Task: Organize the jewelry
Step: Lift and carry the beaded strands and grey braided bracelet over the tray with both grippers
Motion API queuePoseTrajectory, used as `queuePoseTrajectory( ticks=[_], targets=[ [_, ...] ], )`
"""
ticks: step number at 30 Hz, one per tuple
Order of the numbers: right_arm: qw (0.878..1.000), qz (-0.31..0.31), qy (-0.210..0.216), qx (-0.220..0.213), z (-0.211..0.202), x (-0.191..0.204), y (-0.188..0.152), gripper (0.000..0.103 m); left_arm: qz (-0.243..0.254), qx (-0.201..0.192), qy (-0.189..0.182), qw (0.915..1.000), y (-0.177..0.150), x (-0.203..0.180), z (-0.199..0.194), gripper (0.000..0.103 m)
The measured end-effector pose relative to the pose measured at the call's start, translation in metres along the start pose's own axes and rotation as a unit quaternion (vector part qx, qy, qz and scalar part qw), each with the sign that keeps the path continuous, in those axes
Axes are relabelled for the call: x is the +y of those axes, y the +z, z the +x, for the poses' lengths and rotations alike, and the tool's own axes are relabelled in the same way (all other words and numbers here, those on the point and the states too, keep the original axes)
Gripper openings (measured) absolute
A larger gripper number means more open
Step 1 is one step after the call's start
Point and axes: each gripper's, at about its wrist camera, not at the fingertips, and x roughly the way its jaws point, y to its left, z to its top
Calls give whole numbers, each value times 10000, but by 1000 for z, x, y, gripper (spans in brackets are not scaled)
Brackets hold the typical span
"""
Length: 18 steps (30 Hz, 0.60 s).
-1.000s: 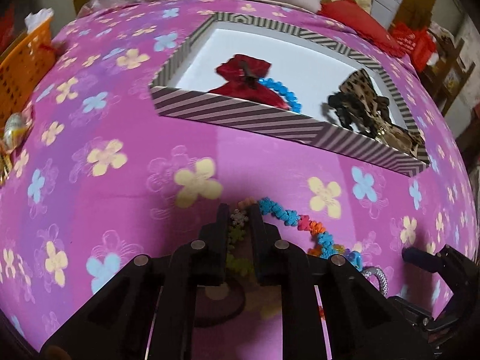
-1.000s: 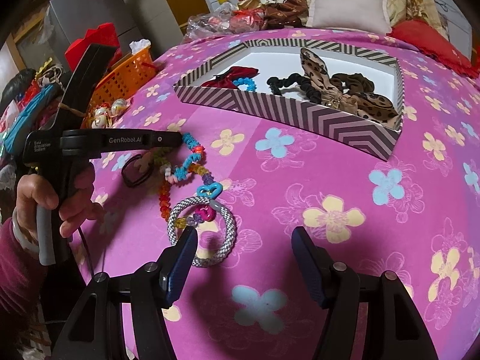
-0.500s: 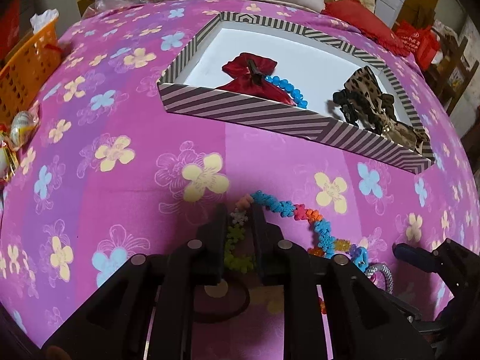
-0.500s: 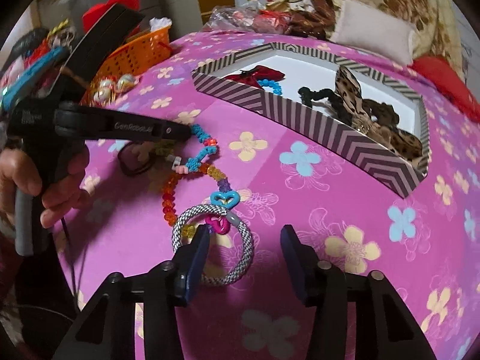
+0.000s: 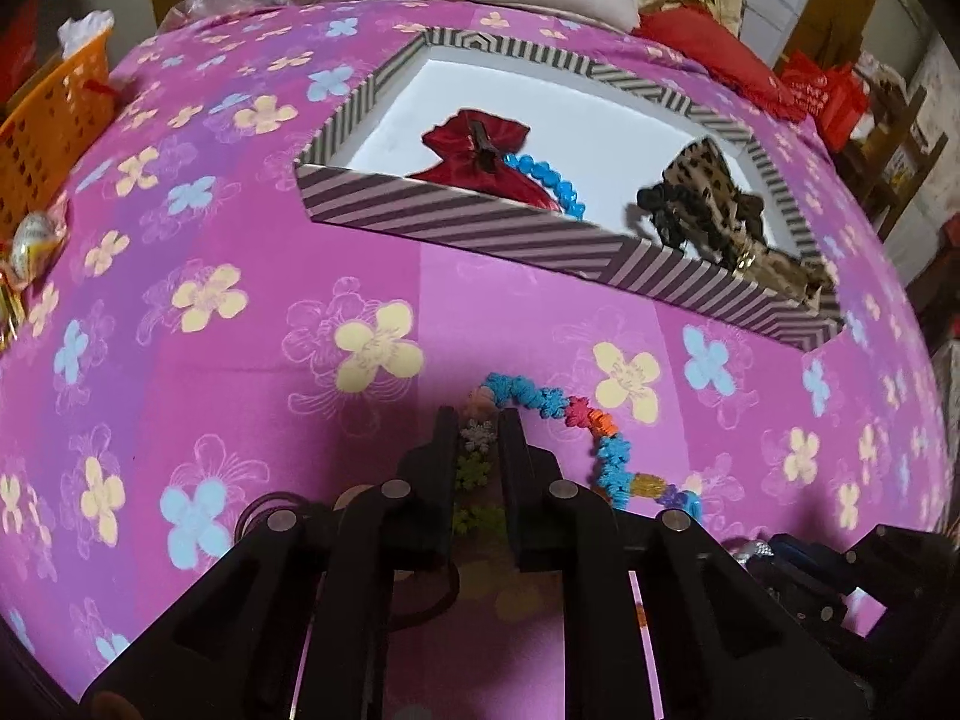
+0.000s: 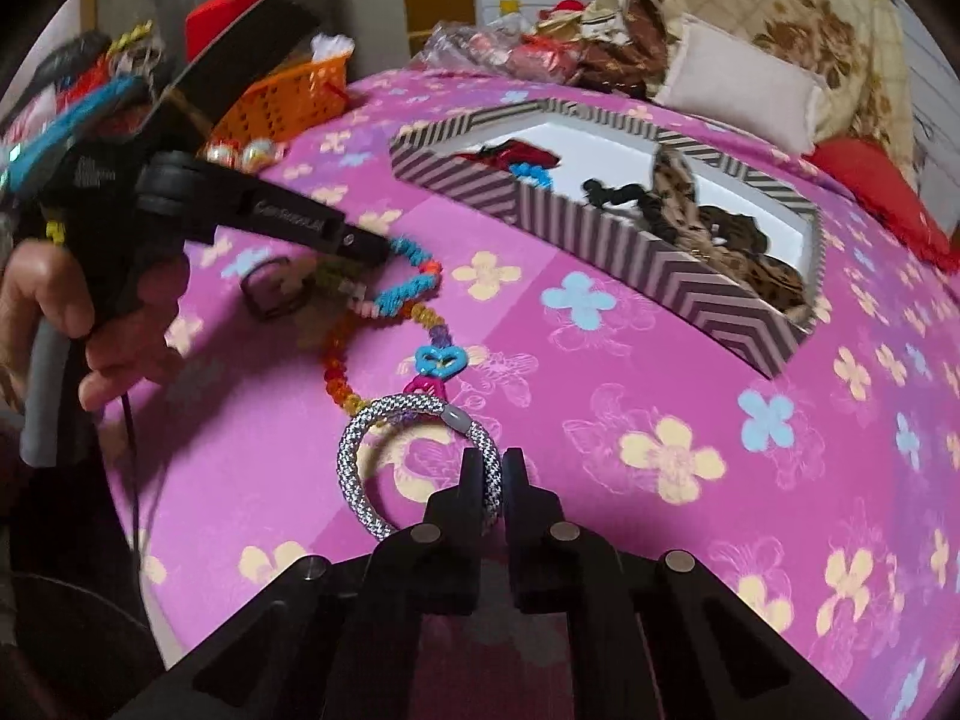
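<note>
Left wrist: striped box [image 5: 480,228] holds red bow [image 5: 474,147], blue beads [image 5: 552,183], leopard scrunchie [image 5: 702,180].

Right gripper [image 6: 487,469]: its jaws, wide apart a second ago, have closed onto the near arc of the black-and-white woven cord ring [image 6: 360,483].
Ring: earlier beyond the left finger; now pinched between both.

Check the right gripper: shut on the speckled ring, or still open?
Shut on it. The right gripper has just closed, its fingers pinching the near right side of the speckled ring, which lies on the pink cloth.
</note>
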Motion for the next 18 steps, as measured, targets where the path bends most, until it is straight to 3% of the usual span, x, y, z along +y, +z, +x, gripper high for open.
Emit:
queuePoseTrajectory(
  ticks=[9, 18],
  targets=[
    [9988, 329, 101, -362, -31, -11, 10, 6, -48, -483, -172, 9987, 11, -5, -55, 12],
    [9979, 335, 124, -542, -48, -9, 13, 6, 9, -726, -172, 9972, 13, -11, -87, 12]
  ],
)
